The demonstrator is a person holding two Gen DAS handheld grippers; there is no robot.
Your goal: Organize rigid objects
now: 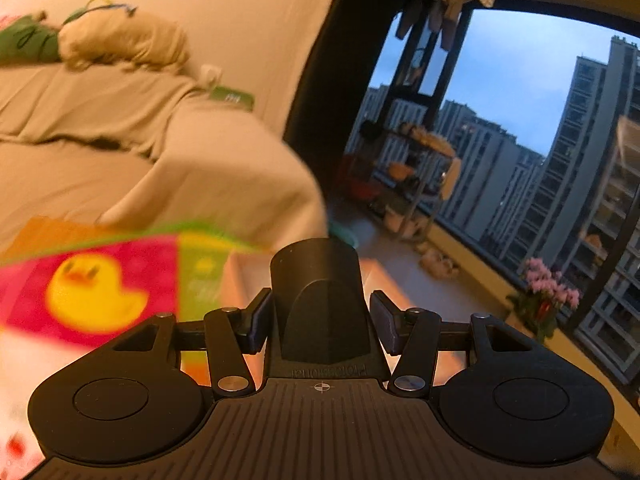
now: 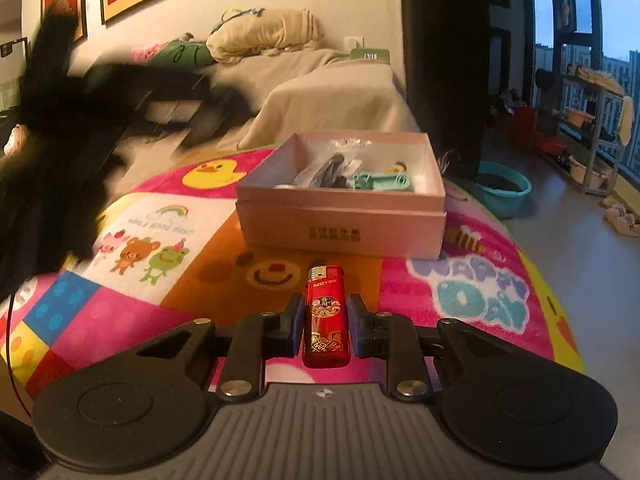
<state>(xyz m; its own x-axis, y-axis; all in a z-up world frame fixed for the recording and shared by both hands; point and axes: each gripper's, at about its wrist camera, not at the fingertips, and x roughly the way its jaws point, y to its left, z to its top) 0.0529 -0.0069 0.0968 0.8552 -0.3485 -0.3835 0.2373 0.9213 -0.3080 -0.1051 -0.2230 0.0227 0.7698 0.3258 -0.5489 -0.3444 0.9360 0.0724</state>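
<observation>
You can read "MRTRO" near the top of the lighter (image 2: 326, 316). The mat (image 2: 168, 240) says "HAPPY DAY" in big letters. Print on the box (image 2: 340, 232) front is too small to read.

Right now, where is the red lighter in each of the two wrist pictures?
Left wrist view: the red lighter is not in it; the left gripper holds a black object.
Right wrist view: red lighter at lower centre, clamped in the right gripper, before the pink box.
Shared landmark: the yellow duck on the mat.
</observation>
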